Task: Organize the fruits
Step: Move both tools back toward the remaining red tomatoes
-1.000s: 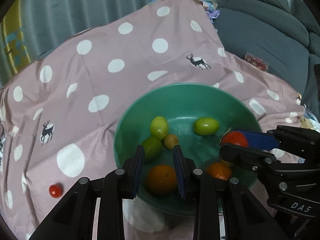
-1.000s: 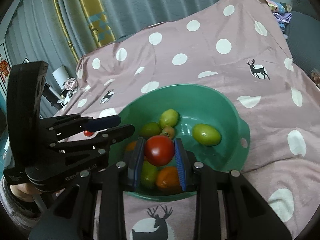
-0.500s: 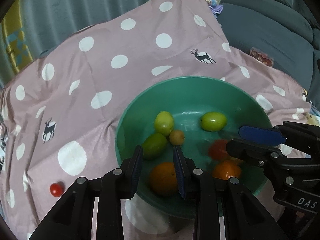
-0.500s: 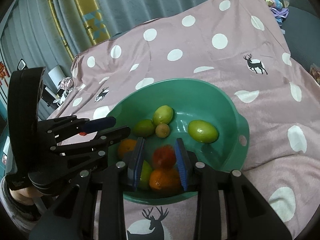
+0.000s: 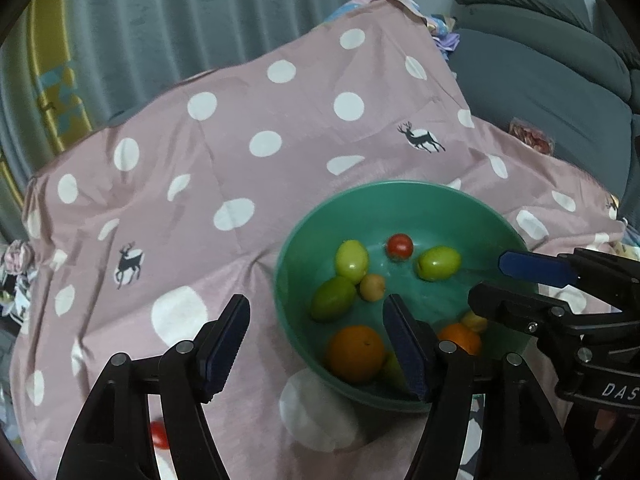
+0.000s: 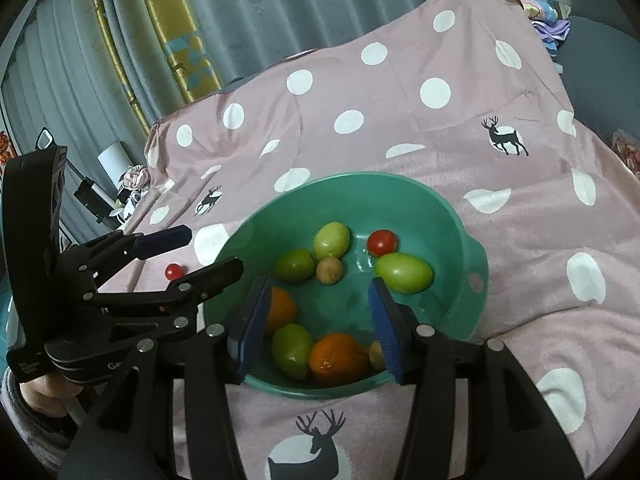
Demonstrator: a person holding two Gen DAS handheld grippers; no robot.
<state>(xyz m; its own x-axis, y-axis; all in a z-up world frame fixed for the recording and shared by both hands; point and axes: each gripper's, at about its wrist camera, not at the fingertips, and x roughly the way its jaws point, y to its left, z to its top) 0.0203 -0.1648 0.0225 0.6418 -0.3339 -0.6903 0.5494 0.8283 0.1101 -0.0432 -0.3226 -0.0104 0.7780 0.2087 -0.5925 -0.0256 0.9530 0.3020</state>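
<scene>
One stray tomato (image 6: 173, 271) beside green bowl (image 6: 464, 240).

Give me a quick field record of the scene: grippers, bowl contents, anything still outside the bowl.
left gripper: open, empty, over the bowl's left rim
right gripper: open, empty, over the bowl's near side
green bowl: on the polka-dot cloth
large tomato: in the bowl, far side
other fruit in the bowl: green fruits, oranges, small tan fruits
small tomato: on the cloth, left of the bowl
</scene>
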